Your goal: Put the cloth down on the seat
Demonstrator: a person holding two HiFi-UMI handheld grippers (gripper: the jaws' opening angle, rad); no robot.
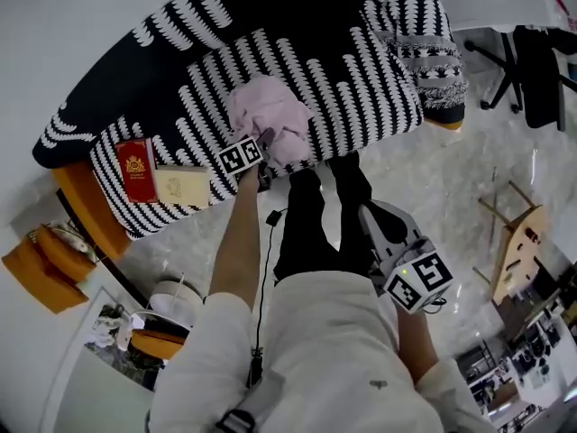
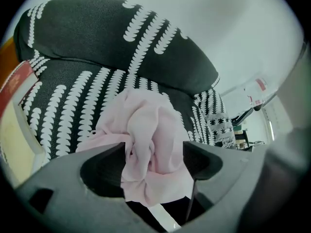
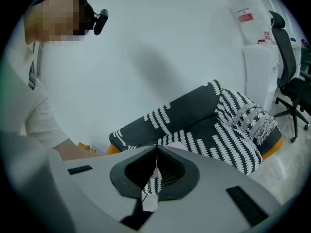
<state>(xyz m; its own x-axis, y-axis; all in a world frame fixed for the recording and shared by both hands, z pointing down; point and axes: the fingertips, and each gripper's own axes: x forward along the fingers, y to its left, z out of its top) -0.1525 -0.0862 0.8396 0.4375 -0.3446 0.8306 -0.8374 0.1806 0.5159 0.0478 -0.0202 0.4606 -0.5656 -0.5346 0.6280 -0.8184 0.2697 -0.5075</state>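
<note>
I see the black-and-white patterned seat (image 1: 361,79) with the pink cloth (image 1: 270,120) lying crumpled near its front edge. My left gripper (image 2: 154,152) stands over the cloth, jaws spread wide on either side. My right gripper (image 3: 156,154) hangs well apart from the cloth, jaws closed on nothing.

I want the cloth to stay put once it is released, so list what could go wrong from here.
1. The pink cloth sits between the jaws of the open left gripper; a fold may catch on one and get dragged along if the gripper pulls away.
2. The cloth is bunched close to the front edge of the seat, so it might slip off toward the floor.
</note>
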